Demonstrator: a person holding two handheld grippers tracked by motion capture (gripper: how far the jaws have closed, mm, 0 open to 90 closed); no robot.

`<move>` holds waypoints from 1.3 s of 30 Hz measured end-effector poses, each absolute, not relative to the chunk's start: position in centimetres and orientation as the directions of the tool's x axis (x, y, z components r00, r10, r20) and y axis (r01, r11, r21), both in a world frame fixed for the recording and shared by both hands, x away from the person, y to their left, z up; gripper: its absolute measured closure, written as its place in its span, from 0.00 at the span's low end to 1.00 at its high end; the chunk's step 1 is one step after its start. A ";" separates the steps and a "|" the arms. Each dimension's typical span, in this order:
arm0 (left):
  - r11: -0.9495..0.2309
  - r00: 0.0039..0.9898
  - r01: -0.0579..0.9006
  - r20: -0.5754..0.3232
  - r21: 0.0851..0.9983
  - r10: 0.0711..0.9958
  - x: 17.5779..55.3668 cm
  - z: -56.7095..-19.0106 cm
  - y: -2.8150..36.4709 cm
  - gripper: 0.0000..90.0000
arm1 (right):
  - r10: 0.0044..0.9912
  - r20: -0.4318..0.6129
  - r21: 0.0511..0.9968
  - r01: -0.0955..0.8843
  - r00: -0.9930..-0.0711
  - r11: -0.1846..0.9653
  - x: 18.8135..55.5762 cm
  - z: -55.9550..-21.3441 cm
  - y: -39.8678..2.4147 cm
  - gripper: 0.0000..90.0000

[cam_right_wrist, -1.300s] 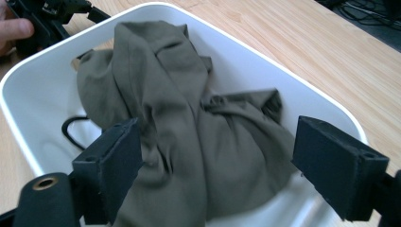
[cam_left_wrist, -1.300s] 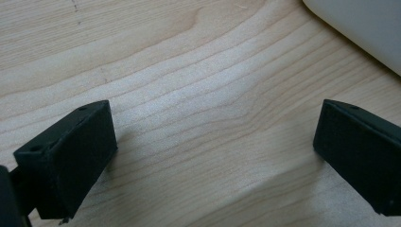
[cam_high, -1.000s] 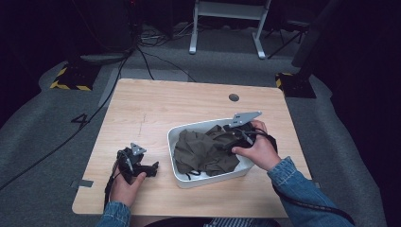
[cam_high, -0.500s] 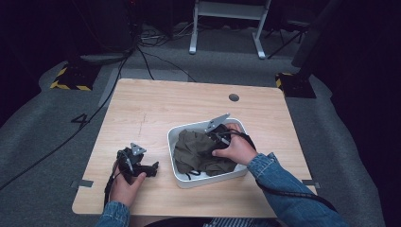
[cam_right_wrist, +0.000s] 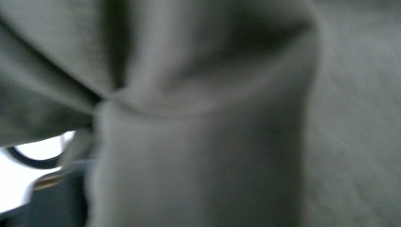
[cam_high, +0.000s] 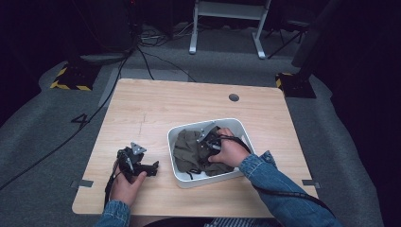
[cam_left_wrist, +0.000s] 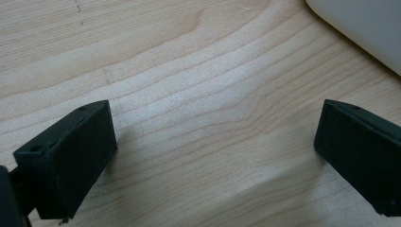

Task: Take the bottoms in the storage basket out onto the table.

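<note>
At the near edge, around 7 o'clock on the wooden table (cam_high: 156, 109), the left gripper (cam_high: 137, 163) is rested on the wood with jaws spread wide and nothing between them, apparently parked while the other hand works. Just beyond, at 5 o'clock, the right gripper (cam_high: 208, 139) is pushed down into the olive garment (cam_high: 189, 149) bunched inside the white bin (cam_high: 236, 125), probably to seize it; folds smother its camera, so its jaw state cannot be told. Farther off, at 12 o'clock, a cable grommet (cam_high: 233, 97) is seen, well clear.
</note>
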State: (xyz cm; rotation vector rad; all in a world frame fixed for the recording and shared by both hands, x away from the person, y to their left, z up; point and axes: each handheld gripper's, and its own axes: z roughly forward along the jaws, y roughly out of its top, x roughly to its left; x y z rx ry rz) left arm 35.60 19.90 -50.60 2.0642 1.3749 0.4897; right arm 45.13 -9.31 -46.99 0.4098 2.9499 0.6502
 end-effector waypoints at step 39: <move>-0.311 0.432 0.683 -0.023 0.661 0.902 36.1 -50.6 19.8 0.00 | 0.301 0.039 0.658 0.251 -0.953 0.710 43.7 -33.8 -13.6 0.78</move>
